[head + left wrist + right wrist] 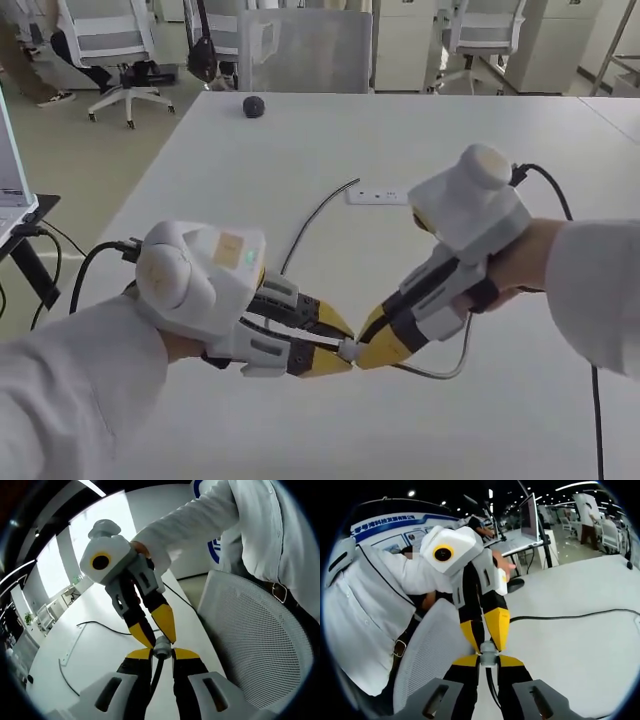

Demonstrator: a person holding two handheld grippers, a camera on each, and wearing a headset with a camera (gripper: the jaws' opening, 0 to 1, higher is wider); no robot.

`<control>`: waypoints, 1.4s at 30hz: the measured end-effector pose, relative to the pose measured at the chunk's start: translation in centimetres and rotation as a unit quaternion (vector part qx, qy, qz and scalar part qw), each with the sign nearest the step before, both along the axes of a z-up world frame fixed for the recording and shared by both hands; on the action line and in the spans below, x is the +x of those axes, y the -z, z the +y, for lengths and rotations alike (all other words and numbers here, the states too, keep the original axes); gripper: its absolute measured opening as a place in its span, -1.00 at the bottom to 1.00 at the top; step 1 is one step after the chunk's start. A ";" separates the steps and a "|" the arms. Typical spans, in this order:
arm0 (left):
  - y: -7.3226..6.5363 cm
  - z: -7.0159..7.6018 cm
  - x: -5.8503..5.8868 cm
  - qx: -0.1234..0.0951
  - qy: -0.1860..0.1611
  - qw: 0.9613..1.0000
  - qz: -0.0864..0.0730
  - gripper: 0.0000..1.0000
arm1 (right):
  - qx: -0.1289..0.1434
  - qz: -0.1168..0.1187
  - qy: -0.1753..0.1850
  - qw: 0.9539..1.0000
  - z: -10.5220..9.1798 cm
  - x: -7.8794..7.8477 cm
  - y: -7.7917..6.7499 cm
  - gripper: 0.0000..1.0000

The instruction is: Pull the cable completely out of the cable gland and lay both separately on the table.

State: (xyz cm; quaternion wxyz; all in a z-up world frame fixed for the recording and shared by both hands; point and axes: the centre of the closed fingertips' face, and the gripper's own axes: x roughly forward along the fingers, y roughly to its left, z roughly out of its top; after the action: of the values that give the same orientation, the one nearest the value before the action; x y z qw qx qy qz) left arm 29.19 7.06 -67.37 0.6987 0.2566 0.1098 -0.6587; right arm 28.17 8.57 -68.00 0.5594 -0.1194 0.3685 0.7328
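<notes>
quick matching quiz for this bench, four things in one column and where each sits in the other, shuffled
Things:
1 cable gland
2 power strip
3 dark round object
4 grey cable

Places:
A far end of the table
B held by the fingers of the left gripper and right gripper
C looping out under the right gripper
D mid-table, beyond both grippers

Pairs: 1-B, 2-D, 3-A, 4-C

White sleeves (pixel 70 400) meet left gripper (pixel 336 346) and right gripper (pixel 370 348) — white shells, yellow jaws.
</notes>
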 end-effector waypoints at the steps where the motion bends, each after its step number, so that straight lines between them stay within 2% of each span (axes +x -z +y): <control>1: 0.0 0.0 0.1 0.000 -0.001 1.000 0.000 -0.70 | 0.000 -0.002 -0.001 1.000 0.0 0.0 0.0 -0.84; 12: 0.1 0.0 0.4 -0.002 -0.010 1.000 0.004 -0.70 | -0.016 -0.012 -0.020 1.000 0.0 0.3 0.2 -0.85; 17: 0.1 0.3 0.7 -0.009 -0.019 1.000 0.013 -0.70 | -0.017 -0.047 -0.009 0.999 0.2 0.4 0.1 -0.85; 22: 0.2 0.5 1.0 -0.017 -0.027 0.999 0.022 -0.70 | -0.024 -0.097 0.006 0.995 0.3 0.8 0.3 -0.84; 23: 0.2 0.5 1.0 -0.018 -0.029 0.999 0.023 -0.70 | -0.025 -0.101 0.007 0.995 0.2 0.9 0.3 -0.84; 26: 0.3 0.4 1.1 -0.019 -0.031 0.999 0.026 -0.70 | -0.029 -0.135 0.015 0.990 0.2 1.0 0.4 -0.84; 31: 0.4 0.5 1.5 -0.024 -0.040 0.998 0.032 -0.70 | -0.027 -0.176 0.035 0.983 0.2 1.6 0.6 -0.84; 32: 0.4 0.6 1.7 -0.027 -0.044 0.998 0.034 -0.70 | -0.023 -0.191 0.041 0.981 0.2 2.0 0.6 -0.84; 34: 0.4 0.6 1.7 -0.029 -0.045 0.998 0.037 -0.70 | -0.023 -0.191 0.047 0.980 0.2 1.9 0.7 -0.84; 35: 0.5 0.6 1.8 -0.030 -0.047 0.998 0.037 -0.70 | -0.020 -0.206 0.048 0.977 0.2 2.1 0.7 -0.84; 37: 0.4 0.6 1.8 -0.031 -0.049 0.998 0.040 -0.70 | -0.019 -0.217 0.054 0.974 0.3 2.1 0.7 -0.84; 40: 0.3 0.7 2.0 -0.035 -0.054 0.997 0.041 -0.70 | -0.015 -0.250 0.056 0.967 0.4 2.5 0.6 -0.84; 42: 0.2 0.7 2.0 -0.038 -0.056 0.997 0.043 -0.70 | -0.013 -0.258 0.061 0.964 0.5 2.4 0.5 -0.84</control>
State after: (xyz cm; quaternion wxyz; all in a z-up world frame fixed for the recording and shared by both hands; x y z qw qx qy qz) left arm 31.16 7.81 -67.53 0.7381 0.1951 0.1289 -0.6329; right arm 30.62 9.05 -68.51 0.6778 -0.2891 0.2279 0.6365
